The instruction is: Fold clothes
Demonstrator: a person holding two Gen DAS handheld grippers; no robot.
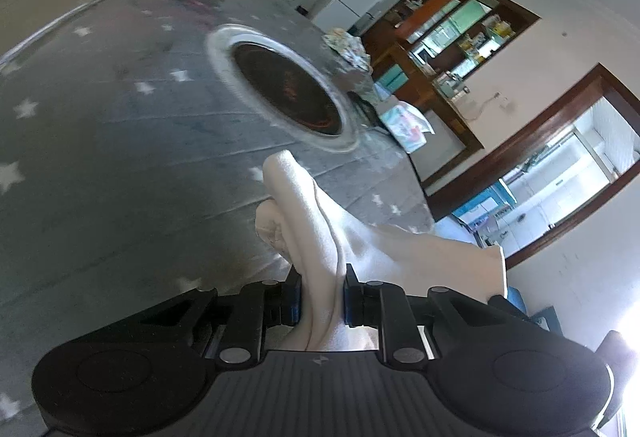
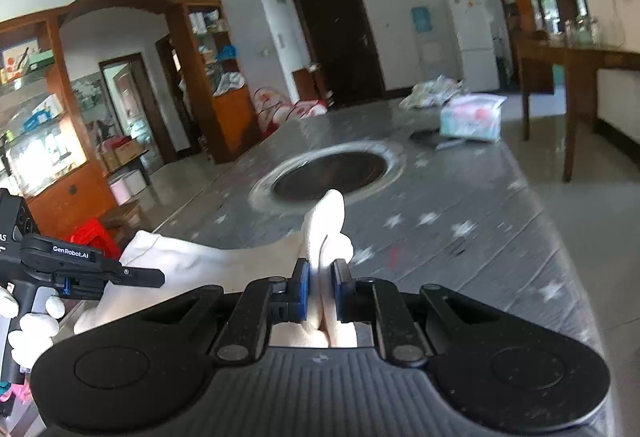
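A white garment (image 1: pixel 320 229) is held up above a grey star-patterned table (image 1: pixel 100 157). My left gripper (image 1: pixel 322 297) is shut on a bunched edge of it, and cloth sticks out past the fingers. My right gripper (image 2: pixel 322 287) is shut on another edge of the same white garment (image 2: pixel 224 265), which stretches left towards my left gripper (image 2: pixel 132 277), seen from the side at the left edge of the right wrist view. The lower part of the garment is hidden behind the grippers.
The grey table (image 2: pixel 460 205) has a round dark hotplate recess (image 2: pixel 330 173) in its middle. A tissue pack (image 2: pixel 472 121), a dark flat object (image 2: pixel 426 137) and crumpled patterned cloth (image 2: pixel 434 89) lie at its far end. A wooden side table (image 2: pixel 572 77) and shelves stand around.
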